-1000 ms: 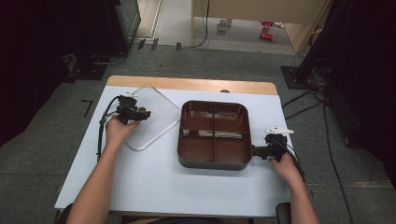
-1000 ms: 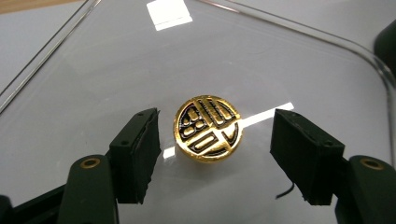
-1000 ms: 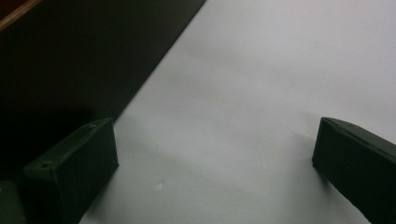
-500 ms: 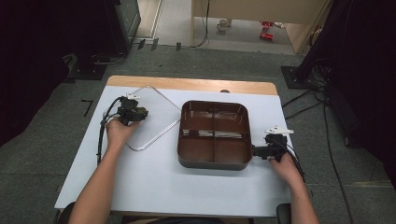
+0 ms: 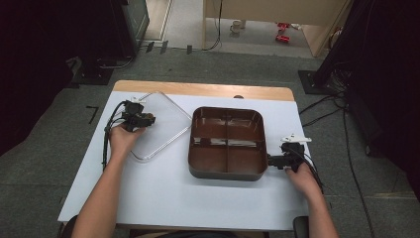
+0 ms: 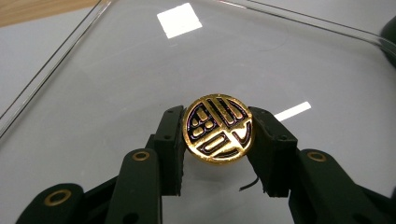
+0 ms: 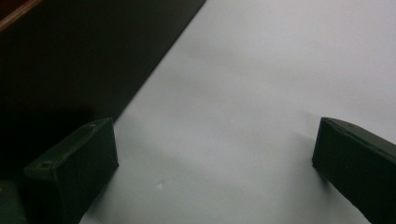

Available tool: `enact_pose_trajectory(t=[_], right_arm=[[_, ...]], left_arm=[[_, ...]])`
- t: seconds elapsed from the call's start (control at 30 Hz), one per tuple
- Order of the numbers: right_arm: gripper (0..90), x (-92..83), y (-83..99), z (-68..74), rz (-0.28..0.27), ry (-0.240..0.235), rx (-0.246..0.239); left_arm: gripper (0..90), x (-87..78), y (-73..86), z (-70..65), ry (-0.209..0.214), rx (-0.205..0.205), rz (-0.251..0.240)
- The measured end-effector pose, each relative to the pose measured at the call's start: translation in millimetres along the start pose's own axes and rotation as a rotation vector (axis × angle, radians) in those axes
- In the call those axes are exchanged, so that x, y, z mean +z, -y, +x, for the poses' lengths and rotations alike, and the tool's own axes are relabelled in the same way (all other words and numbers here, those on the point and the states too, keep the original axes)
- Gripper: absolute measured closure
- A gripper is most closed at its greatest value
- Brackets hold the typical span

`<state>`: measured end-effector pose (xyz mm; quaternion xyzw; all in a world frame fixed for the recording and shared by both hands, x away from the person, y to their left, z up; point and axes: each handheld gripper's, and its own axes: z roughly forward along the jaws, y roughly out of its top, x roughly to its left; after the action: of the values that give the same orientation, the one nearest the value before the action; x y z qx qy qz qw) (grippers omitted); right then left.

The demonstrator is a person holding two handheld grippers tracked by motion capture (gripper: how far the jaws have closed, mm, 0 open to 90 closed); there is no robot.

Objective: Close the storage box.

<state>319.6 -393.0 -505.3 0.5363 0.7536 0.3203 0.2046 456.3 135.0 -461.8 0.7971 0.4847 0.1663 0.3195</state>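
A clear square lid (image 5: 161, 130) lies on the white table, left of a brown tray (image 5: 226, 110) with four compartments. At the lid's middle sits a round gold knob (image 6: 218, 128) with a black pattern. My left gripper (image 6: 218, 136) is shut on that knob, one pad pressed on each side; in the high view the left gripper (image 5: 147, 119) reaches over the lid from its left edge. My right gripper (image 5: 271, 160) rests on the table by the tray's near right corner. Its jaws (image 7: 215, 140) stand open over bare table, beside the tray's dark wall (image 7: 70, 56).
The white table (image 5: 163, 198) has a wooden strip (image 5: 198, 89) along its far edge. A cable (image 5: 106, 144) trails from the left gripper along the table's left side. Dark equipment and more cables stand on the floor around the table.
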Motion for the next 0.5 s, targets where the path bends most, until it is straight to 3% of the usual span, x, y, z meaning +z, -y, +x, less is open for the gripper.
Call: enact_pose_trajectory(t=[0.4, 0.5], right_arm=[[0.0, 0.0, 0.0, 0.0, 0.000, 0.000, 0.000], [0.0, 0.0, 0.0, 0.0, 0.000, 0.000, 0.000]], left_arm=[[59.3, -37.3, -10.5, 3.7, 0.040, 0.035, -0.032], [59.3, -52.0, -14.8, 0.7, 0.048, 0.052, -0.064]])
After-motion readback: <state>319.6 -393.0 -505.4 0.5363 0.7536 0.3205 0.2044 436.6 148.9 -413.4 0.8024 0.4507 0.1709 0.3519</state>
